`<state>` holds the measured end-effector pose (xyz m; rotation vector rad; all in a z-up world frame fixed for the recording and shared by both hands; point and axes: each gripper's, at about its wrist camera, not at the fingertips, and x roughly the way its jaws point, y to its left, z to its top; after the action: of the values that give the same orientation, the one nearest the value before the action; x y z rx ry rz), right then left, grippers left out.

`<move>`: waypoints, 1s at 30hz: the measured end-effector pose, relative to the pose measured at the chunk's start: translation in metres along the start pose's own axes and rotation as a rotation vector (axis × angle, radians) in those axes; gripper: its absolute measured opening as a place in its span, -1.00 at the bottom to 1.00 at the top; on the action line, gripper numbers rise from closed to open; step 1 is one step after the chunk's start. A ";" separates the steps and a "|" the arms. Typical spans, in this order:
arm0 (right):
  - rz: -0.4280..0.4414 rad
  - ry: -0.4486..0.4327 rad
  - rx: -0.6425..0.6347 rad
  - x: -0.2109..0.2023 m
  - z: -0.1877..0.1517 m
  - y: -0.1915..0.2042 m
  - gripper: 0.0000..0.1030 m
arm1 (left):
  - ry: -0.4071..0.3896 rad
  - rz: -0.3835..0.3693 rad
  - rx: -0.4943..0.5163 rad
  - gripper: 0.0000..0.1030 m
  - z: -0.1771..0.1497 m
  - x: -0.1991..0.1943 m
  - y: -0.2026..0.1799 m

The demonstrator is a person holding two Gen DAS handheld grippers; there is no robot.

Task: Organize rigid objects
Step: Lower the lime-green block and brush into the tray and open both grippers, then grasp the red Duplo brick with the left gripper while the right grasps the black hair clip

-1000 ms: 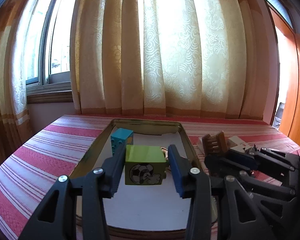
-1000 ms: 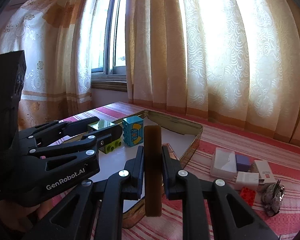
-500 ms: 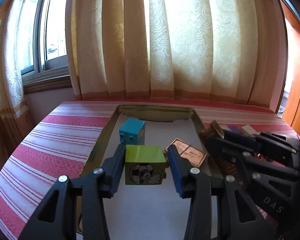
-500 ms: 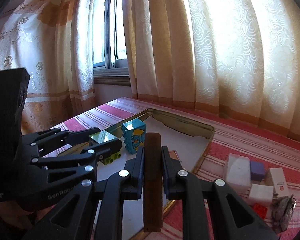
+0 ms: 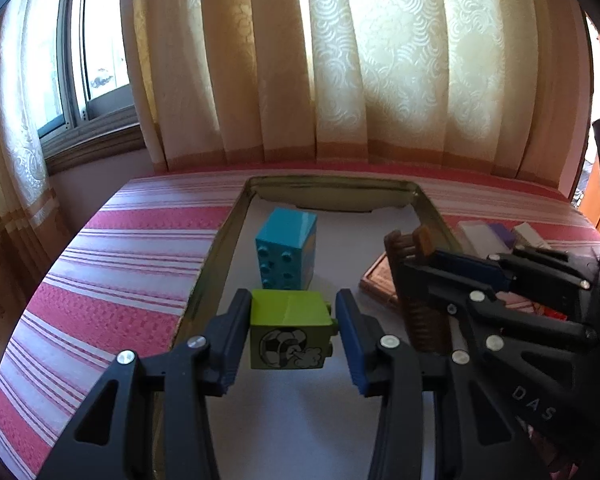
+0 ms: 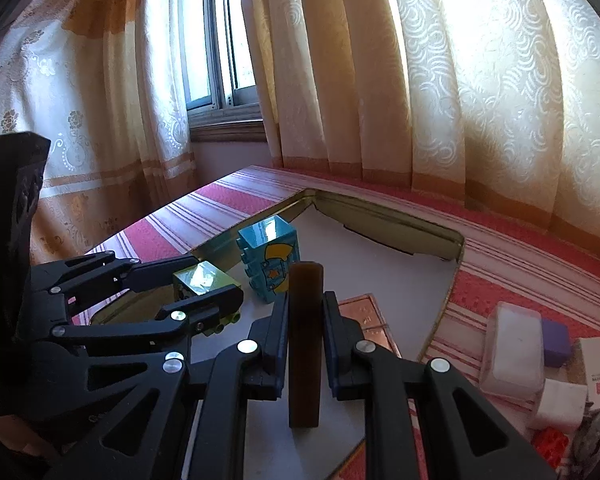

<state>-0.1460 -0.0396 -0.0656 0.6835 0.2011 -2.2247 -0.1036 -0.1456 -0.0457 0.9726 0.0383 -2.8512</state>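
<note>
The green block point(image 5: 289, 329) sits squarely between the jaws of the left gripper point(image 5: 294, 334), clamped by its two side faces, its football cartoon facing the camera (studs poke out on its right side). The jaws stand fairly narrow, just the block's width apart. It hangs over the near part of the metal tray point(image 5: 228, 248). At 12 o'clock from it, just beyond, a blue block point(image 5: 287, 252) stands upright on the tray floor.

At 3 o'clock from the green block, the right gripper point(image 6: 304, 330) is pinched tight on a brown comb point(image 6: 305, 344), held upright on edge between the pads, its top rising above the fingertips. In the right wrist view a copper-coloured card point(image 6: 366, 322) lies flat in the tray at 1 o'clock from the comb. Outside the tray, at 3 o'clock, white boxes point(image 6: 512, 348) and a purple block point(image 6: 555, 342) lie on the striped cloth point(image 5: 112, 280).
</note>
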 end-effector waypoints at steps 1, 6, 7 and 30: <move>-0.004 0.003 -0.002 0.002 0.001 0.000 -0.66 | 0.003 0.005 -0.001 -0.16 0.000 0.001 0.001; -0.026 0.035 0.000 0.022 0.011 -0.008 -0.46 | 0.013 0.060 -0.003 -0.08 0.004 0.008 0.005; -0.032 0.031 0.012 0.021 0.012 -0.012 -0.26 | 0.008 0.058 -0.006 -0.05 0.005 0.006 0.006; -0.398 -0.066 0.279 -0.141 -0.083 -0.142 0.54 | -0.161 -0.154 0.079 0.88 -0.013 -0.054 -0.127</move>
<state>-0.1386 0.1773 -0.0701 0.7681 -0.0112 -2.6858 -0.0695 -0.0125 -0.0252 0.7819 -0.0164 -3.0845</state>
